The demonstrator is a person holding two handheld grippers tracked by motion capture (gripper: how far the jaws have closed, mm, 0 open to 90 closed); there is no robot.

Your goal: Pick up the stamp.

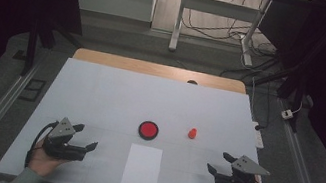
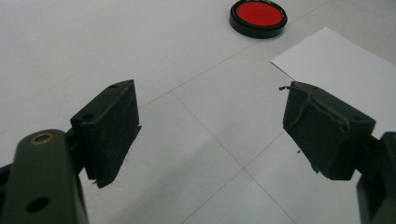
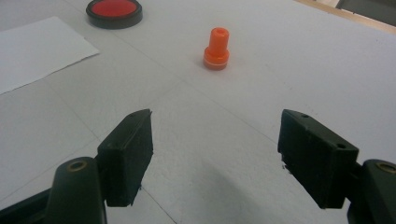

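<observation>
The small orange plastic stamp [image 3: 216, 48] stands upright at about eleven o'clock from the right gripper [image 3: 215, 156], well apart. That gripper is nearer to it than the left gripper [image 1: 84, 137]. Both grippers' jaws are spread wide and empty.

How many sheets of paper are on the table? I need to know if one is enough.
1. The sheet of paper lies flat near the table's front edge, between both grippers, just below the red ink pad.
</observation>
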